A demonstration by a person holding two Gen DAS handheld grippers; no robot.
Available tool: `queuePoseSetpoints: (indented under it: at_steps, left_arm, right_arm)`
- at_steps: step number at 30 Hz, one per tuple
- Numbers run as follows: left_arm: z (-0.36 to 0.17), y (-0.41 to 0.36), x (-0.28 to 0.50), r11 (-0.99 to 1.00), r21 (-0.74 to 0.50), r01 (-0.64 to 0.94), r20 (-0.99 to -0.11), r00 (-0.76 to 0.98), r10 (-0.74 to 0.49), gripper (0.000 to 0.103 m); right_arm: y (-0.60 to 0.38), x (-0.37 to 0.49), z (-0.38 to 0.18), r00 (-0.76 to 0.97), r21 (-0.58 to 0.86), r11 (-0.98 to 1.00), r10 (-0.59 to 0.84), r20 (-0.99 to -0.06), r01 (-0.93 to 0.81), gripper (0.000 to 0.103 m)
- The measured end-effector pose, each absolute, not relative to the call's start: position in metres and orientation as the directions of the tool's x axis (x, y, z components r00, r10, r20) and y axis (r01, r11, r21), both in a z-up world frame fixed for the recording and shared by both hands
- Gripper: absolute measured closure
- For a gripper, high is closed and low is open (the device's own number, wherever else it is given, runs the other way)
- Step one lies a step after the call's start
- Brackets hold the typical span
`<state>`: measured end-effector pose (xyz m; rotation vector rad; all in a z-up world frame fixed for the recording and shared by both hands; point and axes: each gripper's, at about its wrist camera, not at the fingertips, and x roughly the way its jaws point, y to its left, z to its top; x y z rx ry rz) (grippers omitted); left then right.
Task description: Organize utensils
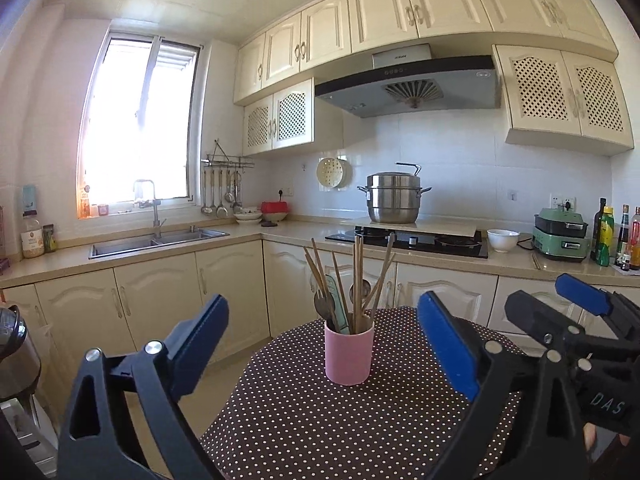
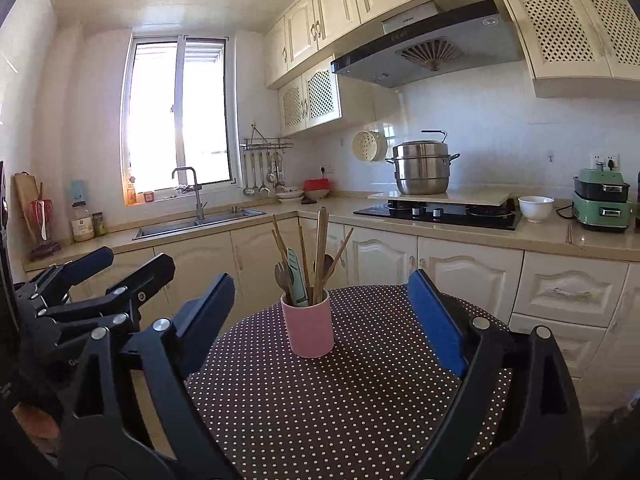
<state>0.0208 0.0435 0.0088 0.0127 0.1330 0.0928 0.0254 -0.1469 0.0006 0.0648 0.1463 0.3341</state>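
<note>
1. In the left wrist view, a pink cup [image 1: 349, 356] is seen standing upright on a round table [image 1: 320, 420], which is covered with a dark brown cloth with white dots. The cup is placed toward the far side of the table, and its wall is plain and smooth.
2. The cup is filled with utensils: several wooden chopsticks [image 1: 358, 276] are leaned in different directions, a dark spoon [image 1: 322, 304] is held with its bowl up, and a pale green flat piece [image 1: 336, 300] is stood beside it.
3. The left gripper [image 1: 324, 346] is seen wide open, its blue pads at either side of the cup but well in front of it. Nothing is held between them.
4. At the right edge of this view, the right gripper [image 1: 560, 304] is seen, also spread open and empty.
5. In the right wrist view, the same pink cup [image 2: 310, 330] is shown on the dotted table [image 2: 340, 400], with the chopsticks [image 2: 320, 252], the spoon [image 2: 283, 276] and the green piece [image 2: 297, 280] inside it.
6. The right gripper [image 2: 322, 316] is opened wide here, and nothing is gripped; the cup is framed between the pads without being touched.
7. The left gripper [image 2: 132, 268] is seen at the left edge, open too.
8. Behind the table, a counter with a sink [image 2: 200, 224] and a steel pot [image 2: 422, 170] is visible.
</note>
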Motion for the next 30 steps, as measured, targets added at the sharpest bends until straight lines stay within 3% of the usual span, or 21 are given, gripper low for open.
queuePoseSetpoints:
  at_steps: [12,30]
  left_arm:
    - [0.006,0.037,-0.034,0.996,-0.011,-0.083,-0.09,0.993,0.082,0.009]
    - [0.012,0.036,-0.054,0.996,0.01,-0.09,-0.039,0.995,0.09,0.009]
  right_arm:
    - [-0.146,-0.036,-0.001,0.965,-0.024,0.966,0.258,-0.054,-0.259,0.012]
    - [-0.152,-0.049,-0.002,0.967,-0.037,0.967,0.253,-0.014,-0.253,0.011]
